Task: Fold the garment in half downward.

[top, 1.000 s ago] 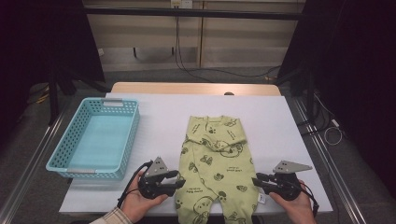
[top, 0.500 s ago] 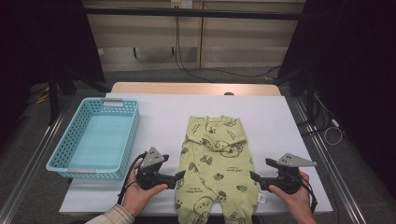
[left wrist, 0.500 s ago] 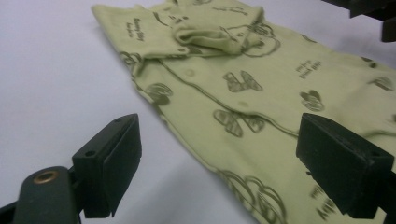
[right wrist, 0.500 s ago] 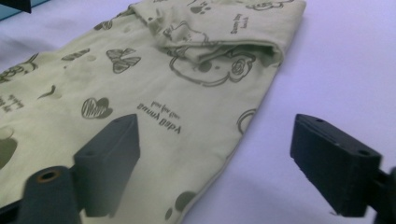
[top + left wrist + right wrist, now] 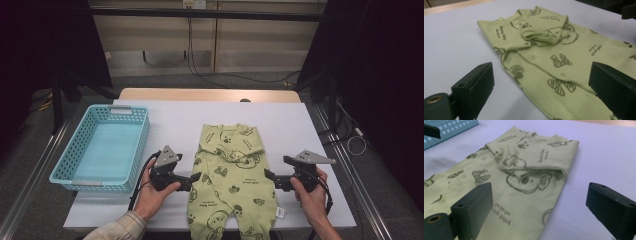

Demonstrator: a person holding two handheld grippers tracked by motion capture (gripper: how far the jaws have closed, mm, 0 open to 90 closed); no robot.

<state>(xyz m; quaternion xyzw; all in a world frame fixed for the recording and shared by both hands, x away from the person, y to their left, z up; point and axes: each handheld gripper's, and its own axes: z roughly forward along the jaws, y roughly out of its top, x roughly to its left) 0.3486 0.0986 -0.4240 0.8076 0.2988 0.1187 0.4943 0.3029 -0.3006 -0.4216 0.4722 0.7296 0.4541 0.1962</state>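
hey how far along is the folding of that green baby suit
Done so far: both sleeves lie folded in across the chest of the green baby suit, flat on the white table. In hand: nothing; the left gripper and right gripper sit beside its edges, their jaws having just been opening, with no cloth between them. Probably left: folding the legs up and moving the bundle to the blue basket, which holds nothing.

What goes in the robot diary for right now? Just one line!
left hand-held gripper: open, just opened, nothing held | right hand-held gripper: open, just opened, nothing held | baby suit: flat, sleeves folded in | basket: empty
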